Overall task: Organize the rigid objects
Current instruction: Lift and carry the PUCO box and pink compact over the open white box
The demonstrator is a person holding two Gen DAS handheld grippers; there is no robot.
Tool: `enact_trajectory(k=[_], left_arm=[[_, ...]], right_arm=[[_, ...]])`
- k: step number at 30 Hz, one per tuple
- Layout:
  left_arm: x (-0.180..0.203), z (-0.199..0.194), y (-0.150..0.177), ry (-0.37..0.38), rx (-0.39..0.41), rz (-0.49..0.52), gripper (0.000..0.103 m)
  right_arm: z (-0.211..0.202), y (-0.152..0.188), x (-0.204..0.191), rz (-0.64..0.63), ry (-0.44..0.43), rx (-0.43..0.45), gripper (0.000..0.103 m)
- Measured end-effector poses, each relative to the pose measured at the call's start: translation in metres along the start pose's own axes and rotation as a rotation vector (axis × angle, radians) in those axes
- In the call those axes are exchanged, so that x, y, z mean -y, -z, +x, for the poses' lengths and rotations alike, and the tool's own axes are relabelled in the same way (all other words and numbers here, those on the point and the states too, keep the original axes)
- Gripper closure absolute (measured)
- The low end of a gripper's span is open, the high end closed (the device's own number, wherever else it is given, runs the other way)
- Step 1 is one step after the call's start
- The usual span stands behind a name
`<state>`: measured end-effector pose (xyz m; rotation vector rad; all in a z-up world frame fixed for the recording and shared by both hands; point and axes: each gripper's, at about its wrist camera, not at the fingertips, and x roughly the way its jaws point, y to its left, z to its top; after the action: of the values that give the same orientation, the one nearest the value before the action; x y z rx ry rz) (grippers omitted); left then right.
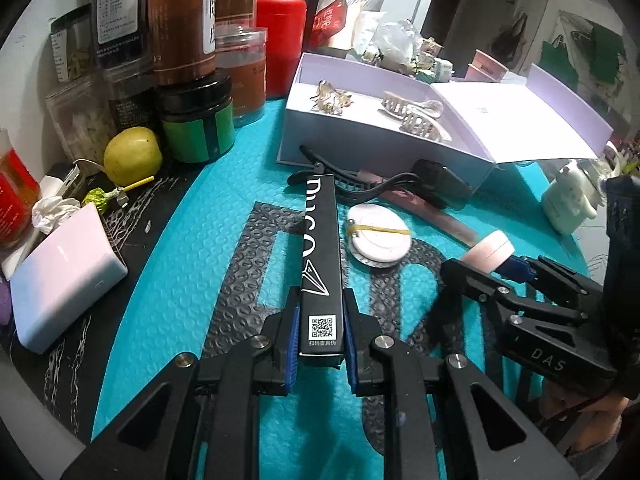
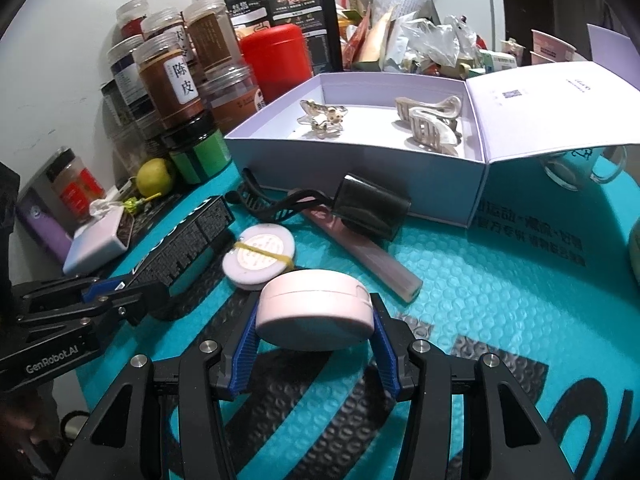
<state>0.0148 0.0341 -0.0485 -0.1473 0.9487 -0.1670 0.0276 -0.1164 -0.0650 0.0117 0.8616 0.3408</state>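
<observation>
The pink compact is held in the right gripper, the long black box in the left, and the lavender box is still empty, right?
Not empty. The right wrist view shows hair clips lying inside the lavender box. The pink compact and long black box are held as you said.

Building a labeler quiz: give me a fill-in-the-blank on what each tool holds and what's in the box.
1. The left tool is shut on the long ____ cardboard box.
2. The right tool is shut on the round ____ plastic compact.
3. The open lavender gift box holds ____ hair claw clips.
4. The round white powder puff has a ____ rubber band across it.

Missing words: black; pink; two; yellow
</observation>
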Motion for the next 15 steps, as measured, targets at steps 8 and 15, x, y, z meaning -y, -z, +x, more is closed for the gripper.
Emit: enact_trajectory(k=[8, 15], left_arm=[[0.008, -0.025, 0.004, 0.004, 0.047, 0.028, 0.085], [0.020, -0.042, 0.005, 0.021, 0.077, 0.059, 0.085]], right_arm=[[-0.019, 0.005, -0.008, -0.010, -0.007, 0.029, 0.053], [-0.041, 0.008, -0.013, -0.011, 0.004, 0.062, 0.053]])
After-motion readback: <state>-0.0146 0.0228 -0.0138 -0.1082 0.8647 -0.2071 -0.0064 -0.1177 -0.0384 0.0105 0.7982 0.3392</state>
